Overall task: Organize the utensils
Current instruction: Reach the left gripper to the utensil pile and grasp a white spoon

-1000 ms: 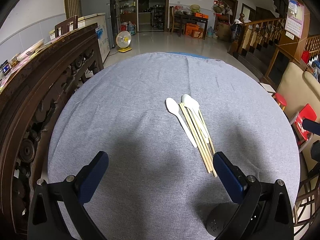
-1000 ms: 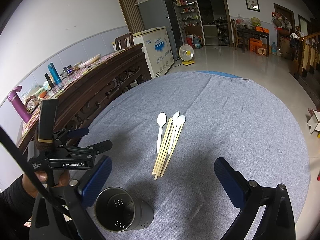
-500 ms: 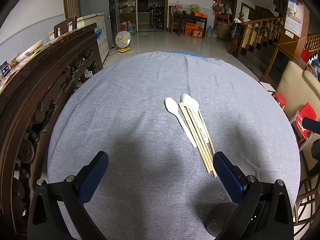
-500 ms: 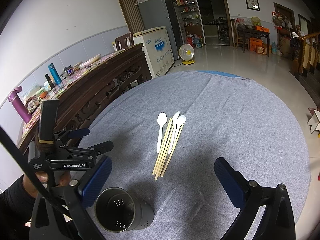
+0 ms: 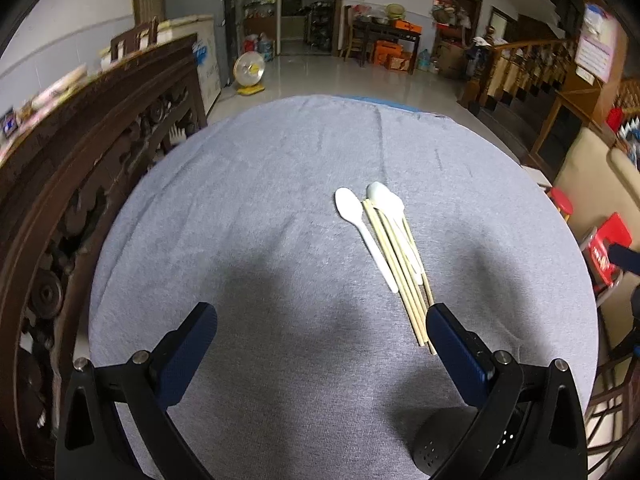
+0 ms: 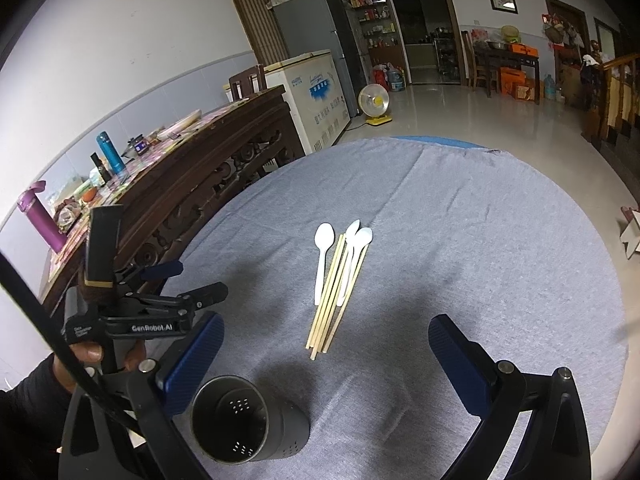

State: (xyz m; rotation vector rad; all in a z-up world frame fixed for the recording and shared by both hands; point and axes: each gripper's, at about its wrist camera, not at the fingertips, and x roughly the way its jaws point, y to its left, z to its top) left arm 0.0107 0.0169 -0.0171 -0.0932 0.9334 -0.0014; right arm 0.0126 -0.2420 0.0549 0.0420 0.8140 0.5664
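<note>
Three white plastic spoons (image 5: 352,216) (image 6: 322,248) and a bundle of wooden chopsticks (image 5: 404,276) (image 6: 334,296) lie together near the middle of a round table under a grey cloth (image 5: 280,200) (image 6: 480,240). A dark perforated utensil holder (image 6: 246,424) (image 5: 444,444) stands upright and empty at the near edge. My left gripper (image 5: 320,344) (image 6: 192,284) is open above the cloth, its right finger close to the chopstick ends. My right gripper (image 6: 324,360) is open too, just short of the chopsticks, with the holder beside its left finger.
A carved dark wooden sideboard (image 6: 200,168) (image 5: 80,160) cluttered with bottles flanks the table's left side. A person's hand (image 6: 80,356) holds the left gripper. Red stools (image 5: 608,248) stand beyond the right edge. A fan (image 6: 374,102) and freezer stand on the floor behind.
The left wrist view has shifted slightly, with some motion blur at its left edge. The utensils, the holder and the right gripper have not moved.
</note>
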